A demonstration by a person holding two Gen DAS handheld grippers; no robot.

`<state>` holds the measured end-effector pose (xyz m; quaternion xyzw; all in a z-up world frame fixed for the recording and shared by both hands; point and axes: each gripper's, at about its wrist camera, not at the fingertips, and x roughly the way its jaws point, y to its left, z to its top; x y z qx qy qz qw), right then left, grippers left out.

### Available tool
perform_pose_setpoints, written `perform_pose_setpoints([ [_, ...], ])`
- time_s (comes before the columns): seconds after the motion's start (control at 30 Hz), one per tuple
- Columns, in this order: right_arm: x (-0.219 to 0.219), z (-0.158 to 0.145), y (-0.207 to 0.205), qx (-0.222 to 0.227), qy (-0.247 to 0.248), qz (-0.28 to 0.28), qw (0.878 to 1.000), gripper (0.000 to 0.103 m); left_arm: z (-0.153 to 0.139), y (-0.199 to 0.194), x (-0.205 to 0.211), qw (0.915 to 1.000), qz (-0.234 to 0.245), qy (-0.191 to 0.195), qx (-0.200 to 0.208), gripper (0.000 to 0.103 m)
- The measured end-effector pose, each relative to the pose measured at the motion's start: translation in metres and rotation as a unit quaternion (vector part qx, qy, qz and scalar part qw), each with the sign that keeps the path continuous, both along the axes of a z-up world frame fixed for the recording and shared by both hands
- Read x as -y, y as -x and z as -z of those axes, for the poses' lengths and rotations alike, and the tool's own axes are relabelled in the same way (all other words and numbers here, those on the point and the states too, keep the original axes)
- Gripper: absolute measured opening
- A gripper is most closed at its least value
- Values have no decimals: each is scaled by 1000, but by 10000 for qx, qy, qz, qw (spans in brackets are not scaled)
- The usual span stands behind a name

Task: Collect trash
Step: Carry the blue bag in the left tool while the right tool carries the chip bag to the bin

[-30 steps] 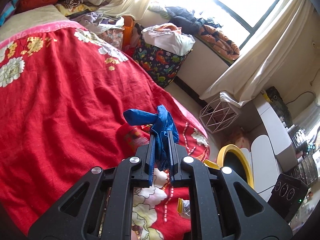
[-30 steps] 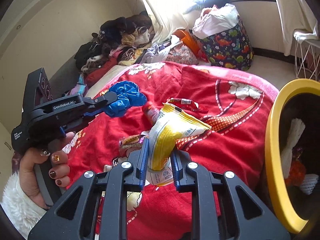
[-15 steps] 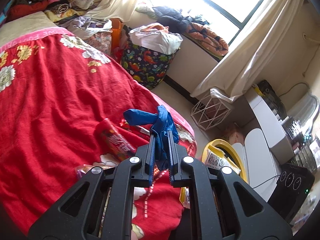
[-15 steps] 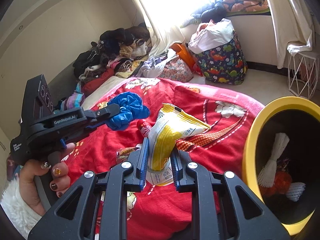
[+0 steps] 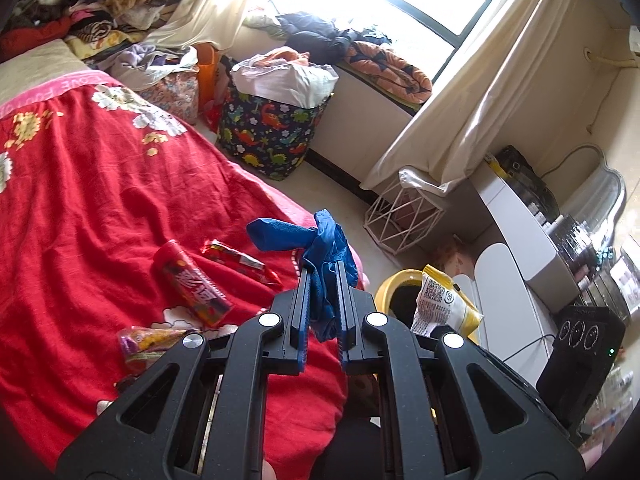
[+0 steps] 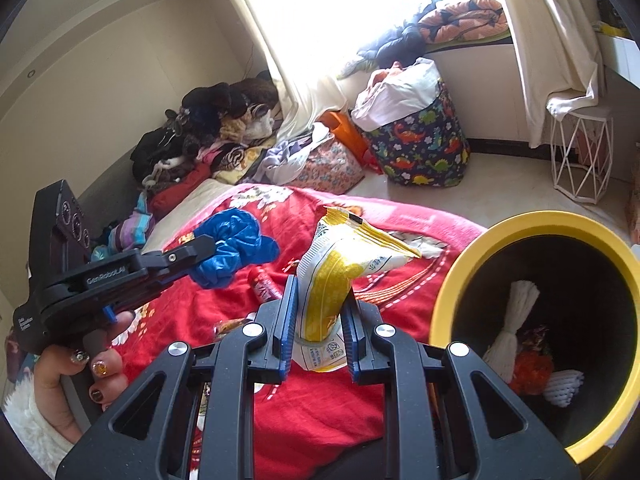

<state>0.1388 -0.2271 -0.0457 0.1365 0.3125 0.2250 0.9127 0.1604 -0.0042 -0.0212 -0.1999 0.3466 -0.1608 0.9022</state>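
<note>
Your left gripper (image 5: 322,276) is clamped tight on a crumpled blue plastic bag (image 5: 316,252) that bunches out past its fingertips, above the red bedspread (image 5: 80,200). Your right gripper (image 6: 318,292) pinches a yellow-and-white snack packet (image 6: 340,264) standing up between its fingers, with the yellow-rimmed bin (image 6: 472,260) just to their right. Beyond and left of the left fingers, a red can (image 5: 192,284) and two wrappers lie on the bedspread.

We see each wrist view look forward and downward along its own fingers (image 5: 306,280), close above the bed (image 5: 80,208). Both views share the bed, yellow bin (image 6: 532,220) and dinosaur basket (image 6: 420,152) beyond the fingers.
</note>
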Motion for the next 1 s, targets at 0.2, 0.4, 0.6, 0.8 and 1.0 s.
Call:
perform_pose_setpoints([
  [0.2,17,-2,1,35,-48,182,9998,20,-5,3,12,9999,141,-26,63,6],
  [0.4,30,-2,2,52,-83,330,9994,20,-8,4,22,9996,260,-52,99,6],
  [0.6,41,-4,3,83,-85,478,9988,20,-9,5,32,9992,363,-78,116,6],
  [0.8,54,-4,5,106,-79,637,9979,20,-8,6,42,9987,478,-101,121,6],
  [1.0,68,-4,5,106,-111,795,9967,20,-6,7,53,9981,596,-124,97,6],
])
